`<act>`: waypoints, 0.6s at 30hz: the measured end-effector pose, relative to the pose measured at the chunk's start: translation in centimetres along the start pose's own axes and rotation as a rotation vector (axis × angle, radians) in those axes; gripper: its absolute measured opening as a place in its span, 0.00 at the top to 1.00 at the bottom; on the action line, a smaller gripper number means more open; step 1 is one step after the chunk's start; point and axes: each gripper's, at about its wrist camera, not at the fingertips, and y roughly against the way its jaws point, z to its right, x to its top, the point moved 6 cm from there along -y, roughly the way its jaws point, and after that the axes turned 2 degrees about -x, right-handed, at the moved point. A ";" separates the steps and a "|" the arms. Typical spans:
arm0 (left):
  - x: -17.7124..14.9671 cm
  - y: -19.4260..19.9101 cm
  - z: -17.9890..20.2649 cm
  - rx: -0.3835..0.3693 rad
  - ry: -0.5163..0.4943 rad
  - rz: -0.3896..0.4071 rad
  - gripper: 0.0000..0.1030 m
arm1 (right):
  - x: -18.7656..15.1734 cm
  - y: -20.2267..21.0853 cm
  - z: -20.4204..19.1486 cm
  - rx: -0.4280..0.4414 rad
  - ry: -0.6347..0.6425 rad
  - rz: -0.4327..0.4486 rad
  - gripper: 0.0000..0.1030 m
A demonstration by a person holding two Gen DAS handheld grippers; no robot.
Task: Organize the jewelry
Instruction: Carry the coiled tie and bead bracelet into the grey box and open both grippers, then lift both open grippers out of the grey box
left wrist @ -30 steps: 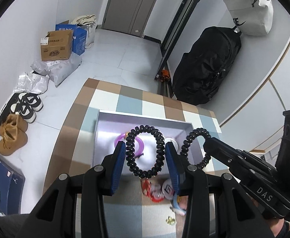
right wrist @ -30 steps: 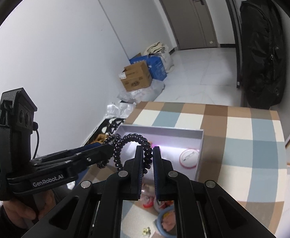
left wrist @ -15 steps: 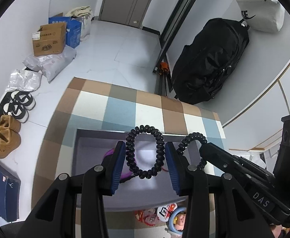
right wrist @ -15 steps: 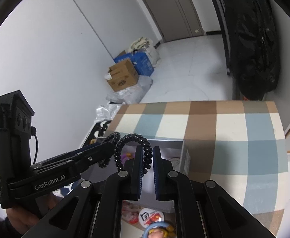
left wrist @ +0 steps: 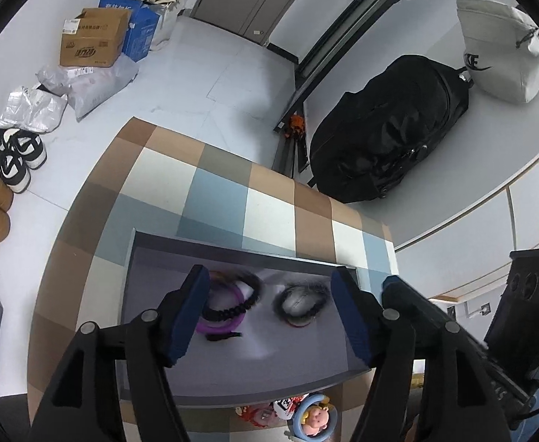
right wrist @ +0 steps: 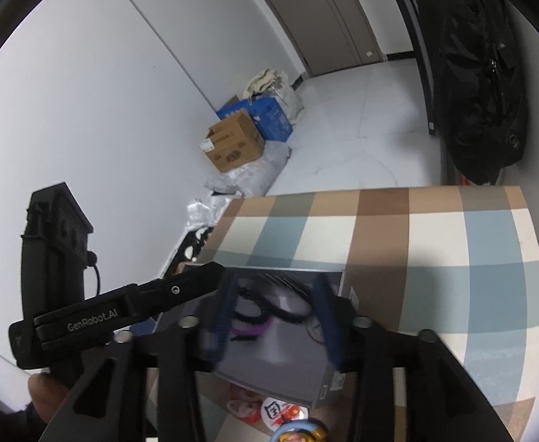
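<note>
A grey open box sits on the checked tablecloth. In it lie a black coil hair tie over a purple ring, and a second, blurred black coil tie over a round white item. My left gripper is open and empty above the box. My right gripper is also open and empty above the box; the ties show blurred between its fingers. The left gripper's body crosses the right wrist view.
Small trinkets lie on the cloth in front of the box: a blue ring with a doll face and red-white badges. Beyond the table are cardboard boxes, shoes and a black bag.
Both grippers opened and let go of the black coil hair ties, which dropped into the grey box. Both grippers moved forward over the box.
</note>
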 end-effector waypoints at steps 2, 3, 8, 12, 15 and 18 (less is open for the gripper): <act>-0.1 -0.1 0.2 0.009 -0.013 0.000 0.37 | 0.0 0.2 -0.1 0.006 0.001 0.008 0.49; -0.2 0.0 0.4 0.017 -0.020 0.000 0.37 | 0.1 0.2 -0.1 0.007 -0.001 0.010 0.47; -0.4 0.7 0.6 0.042 -0.059 0.020 0.37 | 0.0 0.7 0.4 0.003 -0.023 0.016 0.38; -0.7 1.6 0.9 0.105 -0.121 0.058 0.37 | -0.2 1.1 0.7 -0.007 -0.024 0.026 0.34; -1.2 2.3 1.1 0.106 -0.145 0.078 0.37 | -0.4 1.5 0.8 -0.015 -0.023 0.032 0.32; -1.9 2.7 1.2 0.117 -0.169 0.093 0.37 | -0.7 2.0 0.9 -0.027 -0.015 0.040 0.28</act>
